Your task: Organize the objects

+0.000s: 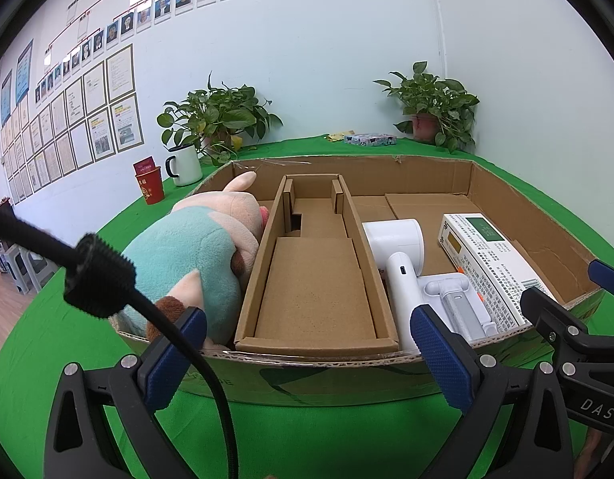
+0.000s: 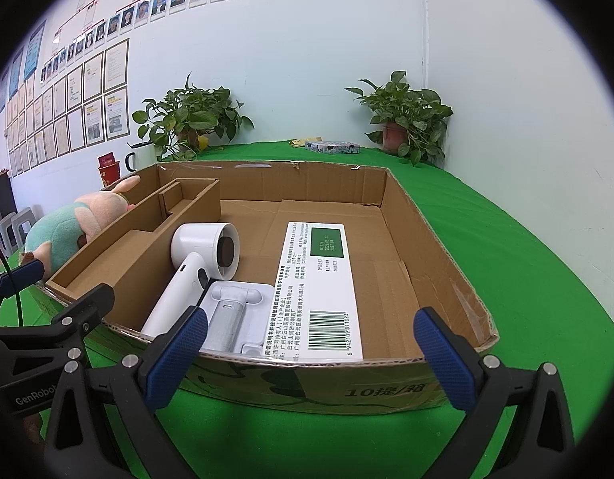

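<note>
A shallow cardboard box lies on the green table. Its left part holds a teal and pink plush toy, beside a long cardboard insert with nothing in it. To the right of the insert lie a white hair dryer, a small white handheld fan in a tray and a flat white medicine box. My left gripper is open in front of the box's near wall. My right gripper is open too, near the same wall, holding nothing.
Two potted plants stand at the back by the wall. A white mug and a red cup sit at the back left. A small patterned box lies at the back. A black cable crosses the left wrist view.
</note>
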Demonstrator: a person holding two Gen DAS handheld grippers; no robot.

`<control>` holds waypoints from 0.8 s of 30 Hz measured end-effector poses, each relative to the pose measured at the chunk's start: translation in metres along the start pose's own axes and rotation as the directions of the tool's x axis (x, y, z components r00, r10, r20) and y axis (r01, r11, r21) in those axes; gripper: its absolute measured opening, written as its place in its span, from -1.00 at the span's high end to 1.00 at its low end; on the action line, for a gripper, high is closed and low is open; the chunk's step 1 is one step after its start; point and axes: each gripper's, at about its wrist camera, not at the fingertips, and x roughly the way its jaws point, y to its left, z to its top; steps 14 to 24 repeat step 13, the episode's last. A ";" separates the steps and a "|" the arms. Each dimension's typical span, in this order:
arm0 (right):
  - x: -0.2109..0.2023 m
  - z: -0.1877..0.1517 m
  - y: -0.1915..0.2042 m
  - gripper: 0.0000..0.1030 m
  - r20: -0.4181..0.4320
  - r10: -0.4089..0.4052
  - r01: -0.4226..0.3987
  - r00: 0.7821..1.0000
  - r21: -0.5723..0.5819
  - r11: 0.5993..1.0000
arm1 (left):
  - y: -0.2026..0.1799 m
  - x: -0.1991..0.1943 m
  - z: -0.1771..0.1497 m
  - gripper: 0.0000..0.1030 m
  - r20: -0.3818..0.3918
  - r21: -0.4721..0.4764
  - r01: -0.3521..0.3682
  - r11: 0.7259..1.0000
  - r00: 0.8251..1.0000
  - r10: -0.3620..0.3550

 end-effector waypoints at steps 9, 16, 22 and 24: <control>0.000 0.000 0.000 -1.00 0.000 0.000 0.000 1.000 0.000 1.000 | 0.000 0.000 0.000 -0.99 0.001 -0.001 0.001 1.000 1.000 -0.001; 0.001 0.000 0.000 -1.00 0.000 0.000 0.000 1.000 0.000 1.000 | 0.000 0.000 0.000 -0.99 -0.001 0.000 -0.002 1.000 1.000 0.002; 0.001 0.000 0.000 -1.00 0.000 0.000 0.000 1.000 0.000 1.000 | 0.000 0.000 0.000 -0.99 -0.001 0.000 -0.002 1.000 1.000 0.002; 0.001 0.000 0.000 -1.00 0.000 0.000 0.000 1.000 0.000 1.000 | 0.000 0.000 0.000 -0.99 -0.001 0.000 -0.002 1.000 1.000 0.002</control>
